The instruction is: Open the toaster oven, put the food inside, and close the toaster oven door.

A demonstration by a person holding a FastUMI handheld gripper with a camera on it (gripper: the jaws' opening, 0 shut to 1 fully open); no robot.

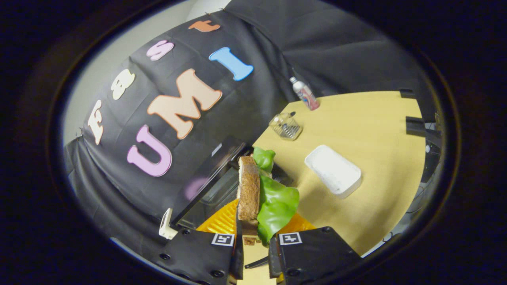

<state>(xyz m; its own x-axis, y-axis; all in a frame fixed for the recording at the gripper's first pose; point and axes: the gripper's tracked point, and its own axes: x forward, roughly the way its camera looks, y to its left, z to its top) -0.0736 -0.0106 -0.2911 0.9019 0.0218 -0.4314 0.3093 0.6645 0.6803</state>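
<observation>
The jaws [255,233] grip a sandwich [257,194] of bread and green lettuce, held on edge above the orange plate [222,221]. The toaster oven [210,186], door open, stands just beyond the sandwich on the worktop [364,130].

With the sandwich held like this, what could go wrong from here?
1. The gripper pinches the sandwich on edge at its lower end; the lettuce bulges out one side, so a layer may slip out. Crumbs already lie below.
2. The toaster oven sits just beyond, tilted in view; its opening looks narrow, so the upright sandwich may catch on it.
3. The tray and glass jar lie close by and might get knocked.
</observation>
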